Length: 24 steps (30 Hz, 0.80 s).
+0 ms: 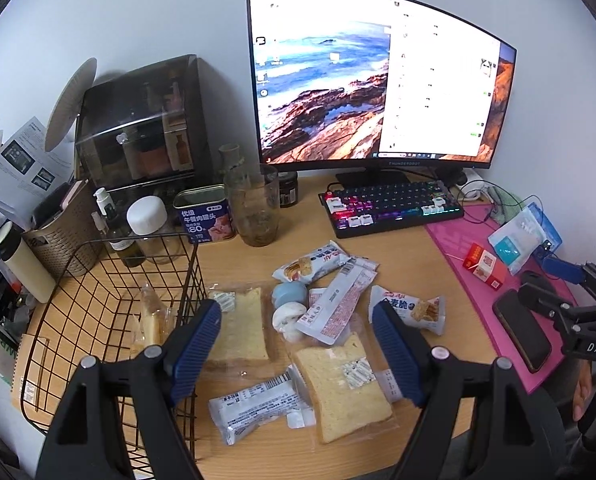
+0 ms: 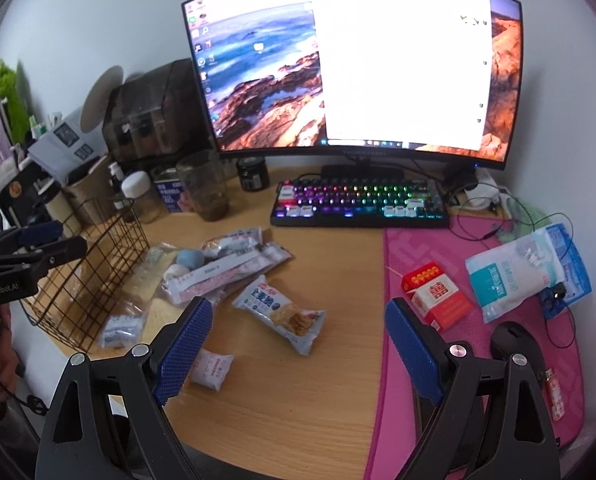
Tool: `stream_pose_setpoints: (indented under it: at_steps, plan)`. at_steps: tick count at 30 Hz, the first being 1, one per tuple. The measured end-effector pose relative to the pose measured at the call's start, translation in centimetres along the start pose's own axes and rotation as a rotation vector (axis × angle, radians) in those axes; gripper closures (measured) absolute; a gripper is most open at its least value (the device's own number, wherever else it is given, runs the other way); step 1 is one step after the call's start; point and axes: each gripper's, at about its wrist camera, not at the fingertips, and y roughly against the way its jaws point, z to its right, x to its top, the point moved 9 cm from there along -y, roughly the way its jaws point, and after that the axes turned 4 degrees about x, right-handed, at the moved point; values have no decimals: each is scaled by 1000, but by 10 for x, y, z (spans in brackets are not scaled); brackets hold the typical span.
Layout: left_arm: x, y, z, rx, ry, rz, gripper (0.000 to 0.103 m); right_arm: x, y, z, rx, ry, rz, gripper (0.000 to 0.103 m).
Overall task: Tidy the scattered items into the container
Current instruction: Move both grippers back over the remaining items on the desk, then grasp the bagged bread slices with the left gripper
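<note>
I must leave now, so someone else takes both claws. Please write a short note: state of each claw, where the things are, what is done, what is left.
Left claw: open, empty, above the snack pile beside the wire basket.
Right claw: open, empty, above bare desk near the wholegrain bar.
Done: one wrapped bread piece lies in the basket.
Left: two bread slices, the long sachet, grey packets, round blue and white items and the small white packet lie on the desk.

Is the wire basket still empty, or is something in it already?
Not empty: one wrapped bread slice stands inside the wire basket; the other snacks lie on the desk.
</note>
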Motion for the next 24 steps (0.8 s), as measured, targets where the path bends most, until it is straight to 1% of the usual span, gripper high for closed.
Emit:
stream_pose_setpoints:
  at_steps: [6, 14, 21, 24]
  plan:
    - [-2, -2, -2, 6, 11, -13, 22, 1, -1, 0, 0, 5, 5, 13]
    - [-7, -8, 6, -3, 2, -36, 22, 3, 1, 2, -12, 14, 14, 13]
    - [-8, -8, 8, -1, 2, -37, 22, 5, 2, 3, -26, 21, 19, 13]
    - [-12, -11, 11, -5, 6, -57, 22, 5, 3, 4, -30, 23, 23, 13]
